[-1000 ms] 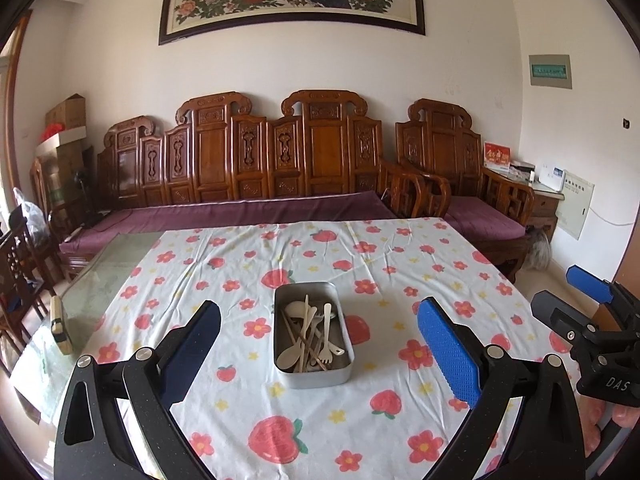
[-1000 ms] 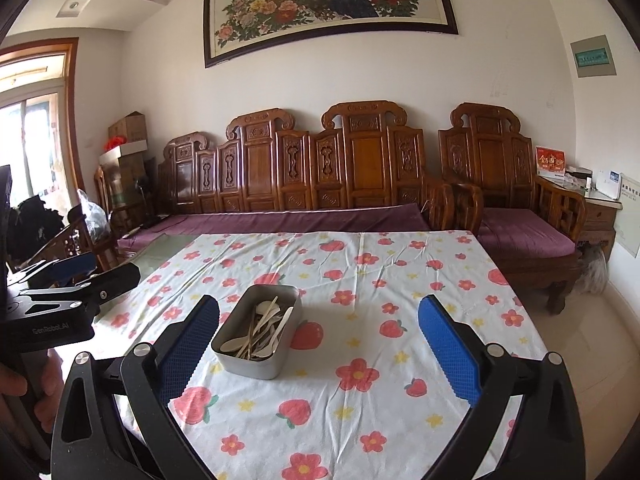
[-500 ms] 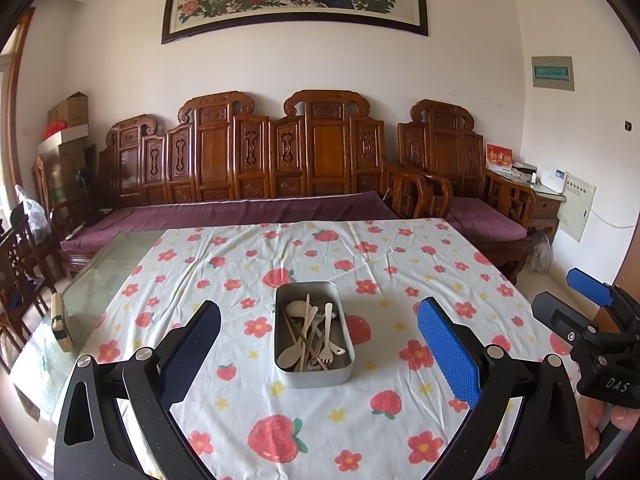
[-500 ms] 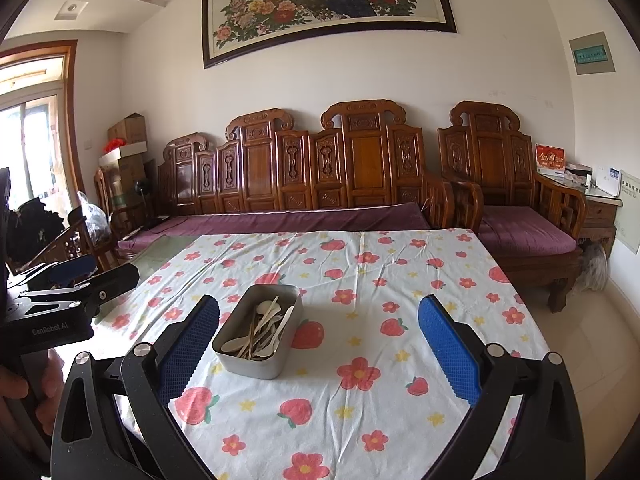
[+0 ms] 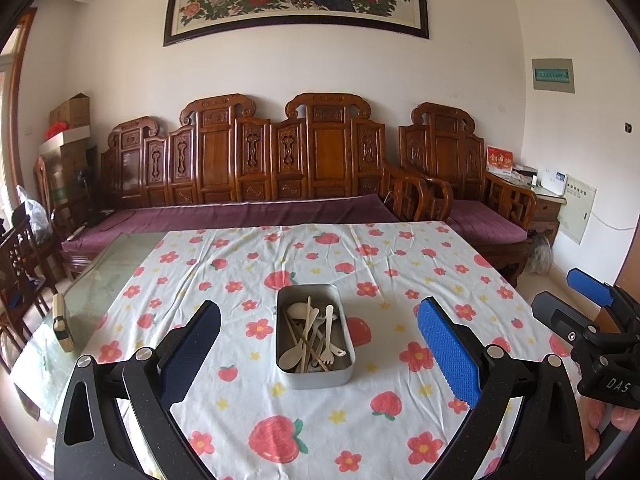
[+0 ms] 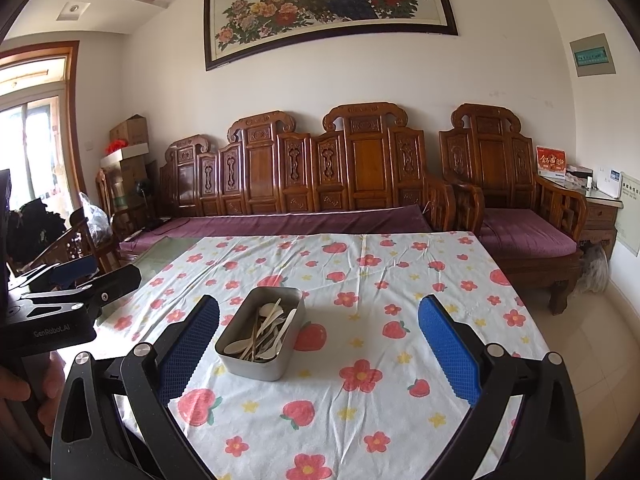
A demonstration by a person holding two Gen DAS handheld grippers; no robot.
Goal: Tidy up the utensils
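Observation:
A grey metal tin (image 5: 314, 376) (image 6: 256, 366) stands in the middle of the flowered tablecloth (image 5: 360, 264) (image 6: 400, 280). Inside lie several pale utensils (image 5: 310, 336) (image 6: 266, 332): spoons, a fork and chopsticks, all jumbled. My left gripper (image 5: 318, 354) is open above the near table edge, the tin just ahead between its blue pads. My right gripper (image 6: 318, 354) is open too, with the tin ahead and left of centre. Both hold nothing. Each gripper shows at the edge of the other's view, held by a hand.
Bare glass tabletop (image 5: 100, 280) lies left of the cloth, with a small beige object (image 5: 62, 322) on it. A carved wooden sofa (image 5: 280, 160) with purple cushions runs behind the table. A side cabinet (image 5: 548, 204) stands at the far right.
Both views have drifted only slightly; the tin and utensils have not moved and both grippers stay open.

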